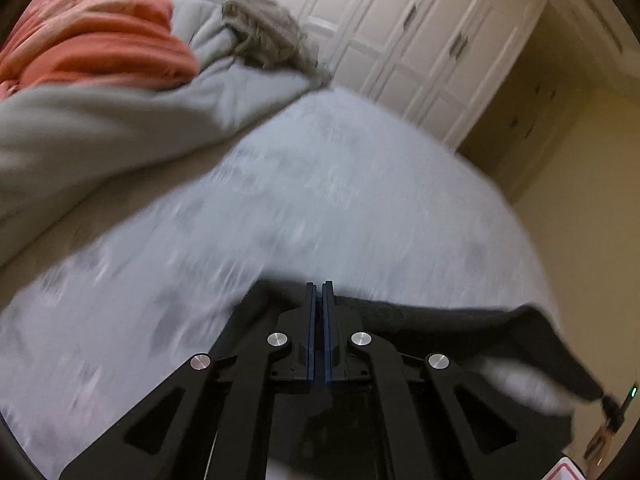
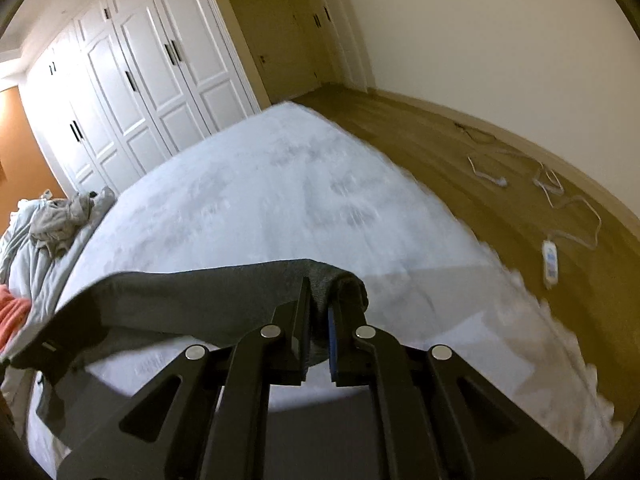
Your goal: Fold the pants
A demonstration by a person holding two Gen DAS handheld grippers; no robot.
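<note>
Stretching dark grey pants (image 2: 192, 300) taut, both grippers' jaws are clamped on the edge.

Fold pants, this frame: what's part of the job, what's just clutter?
Job:
pants, held up over the bed
left tool, shut on the pants
right tool, shut on the pants

Clutter:
orange blanket
grey duvet
grey garment
cables on floor
wardrobe
</note>
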